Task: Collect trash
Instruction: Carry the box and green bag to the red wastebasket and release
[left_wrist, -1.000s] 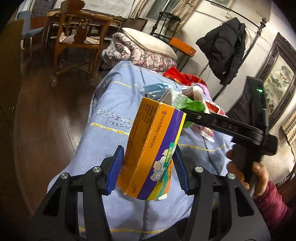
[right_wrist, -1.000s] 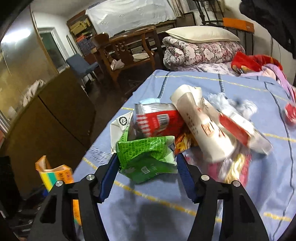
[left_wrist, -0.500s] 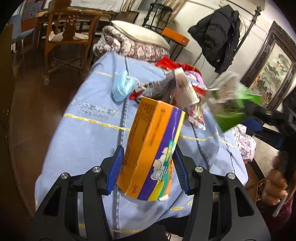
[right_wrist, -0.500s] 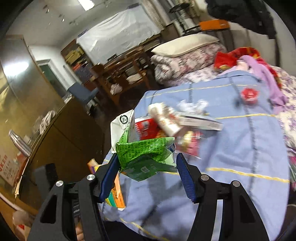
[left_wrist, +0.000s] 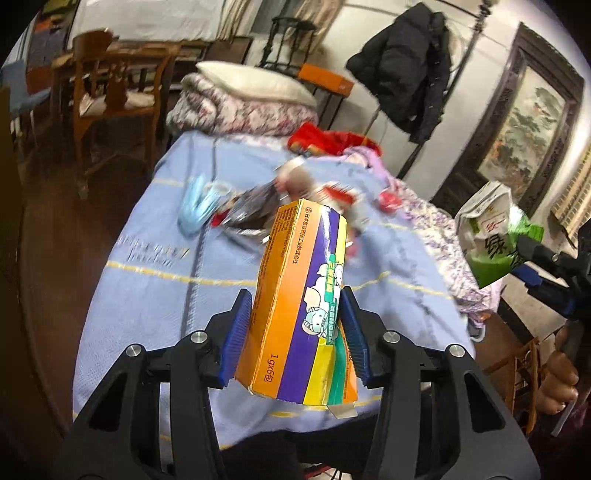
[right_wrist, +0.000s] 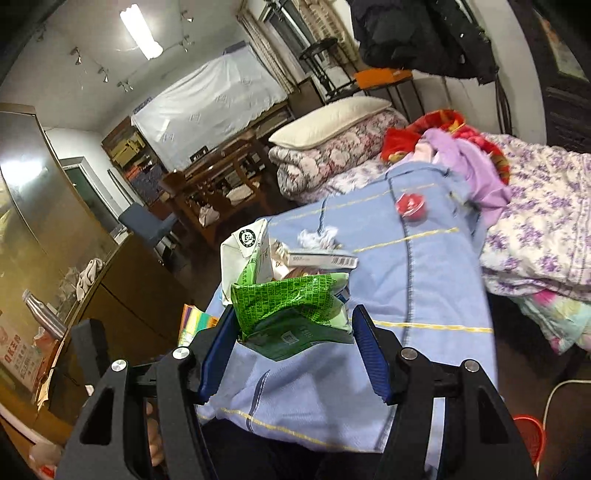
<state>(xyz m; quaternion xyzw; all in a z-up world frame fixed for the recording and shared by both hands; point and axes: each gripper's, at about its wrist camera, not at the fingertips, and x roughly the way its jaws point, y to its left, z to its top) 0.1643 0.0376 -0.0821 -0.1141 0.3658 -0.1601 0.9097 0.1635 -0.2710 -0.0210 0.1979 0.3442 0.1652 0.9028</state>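
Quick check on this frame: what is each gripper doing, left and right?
Left gripper: closed on the orange and purple cardboard box.
Right gripper: closed on the crumpled green and white plastic wrapper.

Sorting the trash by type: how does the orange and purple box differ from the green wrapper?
The orange and purple cardboard box in the left claw is rigid and flat-sided; the crumpled green plastic wrapper in the right claw is soft and creased. The box stands nearly upright; the wrapper slumps. Both are clamped and lifted.
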